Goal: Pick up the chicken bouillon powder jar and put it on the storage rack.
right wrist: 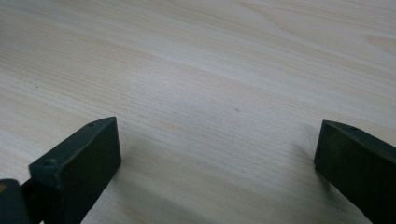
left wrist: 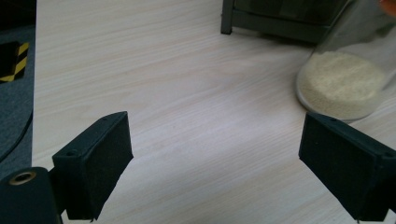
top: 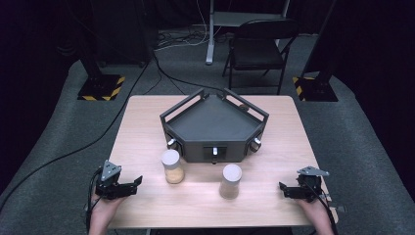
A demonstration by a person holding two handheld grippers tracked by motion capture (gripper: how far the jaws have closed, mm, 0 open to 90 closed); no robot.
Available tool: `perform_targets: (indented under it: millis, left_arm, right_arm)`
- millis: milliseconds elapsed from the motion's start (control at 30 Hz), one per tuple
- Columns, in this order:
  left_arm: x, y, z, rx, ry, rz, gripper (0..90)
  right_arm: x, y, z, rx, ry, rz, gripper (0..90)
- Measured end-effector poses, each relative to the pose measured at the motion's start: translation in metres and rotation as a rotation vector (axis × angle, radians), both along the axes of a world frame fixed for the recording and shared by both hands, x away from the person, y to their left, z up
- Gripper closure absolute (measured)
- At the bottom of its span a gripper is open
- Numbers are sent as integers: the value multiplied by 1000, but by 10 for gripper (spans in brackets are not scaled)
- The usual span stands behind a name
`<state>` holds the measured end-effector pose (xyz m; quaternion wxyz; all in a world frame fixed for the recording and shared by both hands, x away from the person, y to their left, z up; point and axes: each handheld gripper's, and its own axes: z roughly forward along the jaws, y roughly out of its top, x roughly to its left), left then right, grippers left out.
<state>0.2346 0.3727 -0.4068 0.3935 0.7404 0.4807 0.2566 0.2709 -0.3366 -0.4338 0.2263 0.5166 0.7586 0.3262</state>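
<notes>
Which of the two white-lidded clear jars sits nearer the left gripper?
The jar with yellowish grains, beside the dark tray; the paler-filled jar stands further right.

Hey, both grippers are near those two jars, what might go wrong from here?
The left gripper is open beside the left jar, a tall, narrow container; a sideways bump might tip it. The right jar stands close by, so one falling jar could knock the other. The tray just behind limits room.

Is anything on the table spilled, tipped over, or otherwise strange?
Nothing stands out. Both jars, left and right, stand upright with lids on, and no grains lie on the table. The black tray sits flat behind them.
</notes>
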Motion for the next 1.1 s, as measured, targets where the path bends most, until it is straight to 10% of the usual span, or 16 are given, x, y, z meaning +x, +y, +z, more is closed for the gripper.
perform_targets:
  millis: [267, 1100]
  left_arm:
    - [-3, 1, 8, -71, -31, -56, 94]
    - [13, -35, 34, -75, -80, -178, 105]
  right_arm:
    - [0, 0, 0, 0, 0, 1, 0]
    - [0, 1, 0, -1, 0, -3, 0]
